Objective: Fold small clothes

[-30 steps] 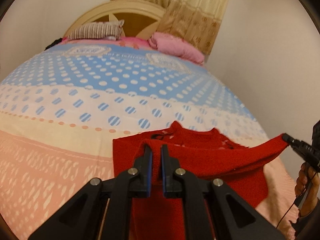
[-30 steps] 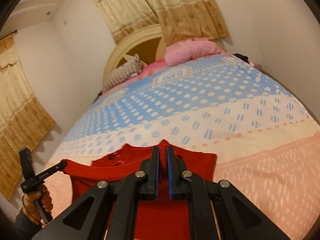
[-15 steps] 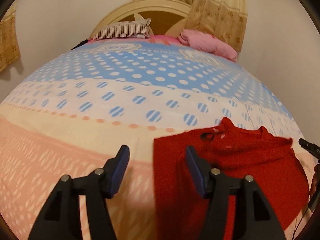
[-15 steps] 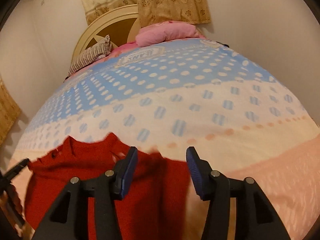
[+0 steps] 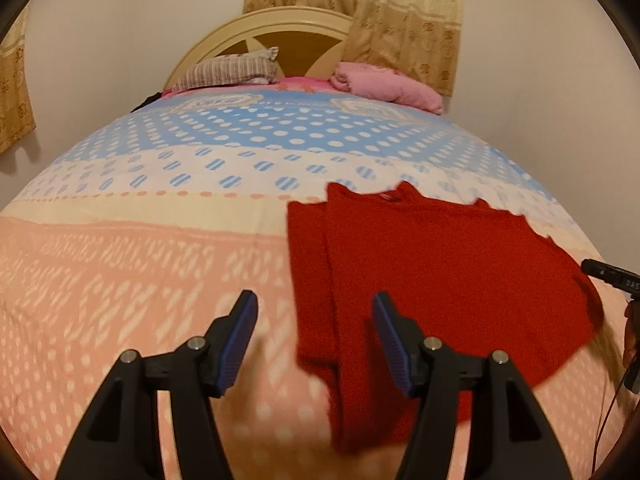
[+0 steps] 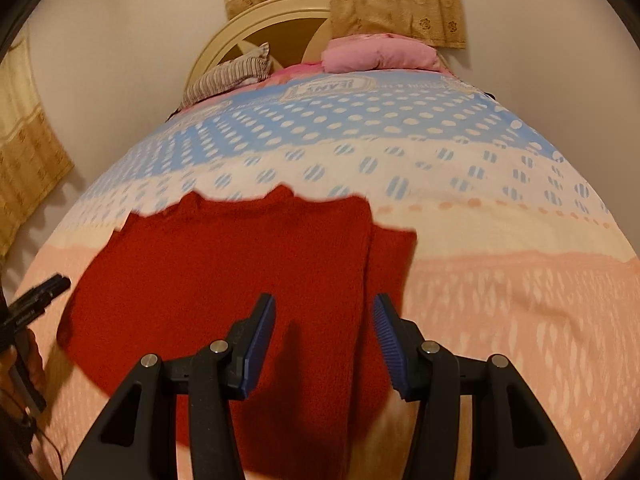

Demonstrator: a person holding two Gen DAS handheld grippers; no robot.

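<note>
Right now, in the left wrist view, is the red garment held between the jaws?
No, the left gripper stands open and empty above the bedspread, and the red garment lies flat.

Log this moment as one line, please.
left gripper: open, empty | right gripper: open, empty | red garment: flat on bedspread, one side folded over
</note>
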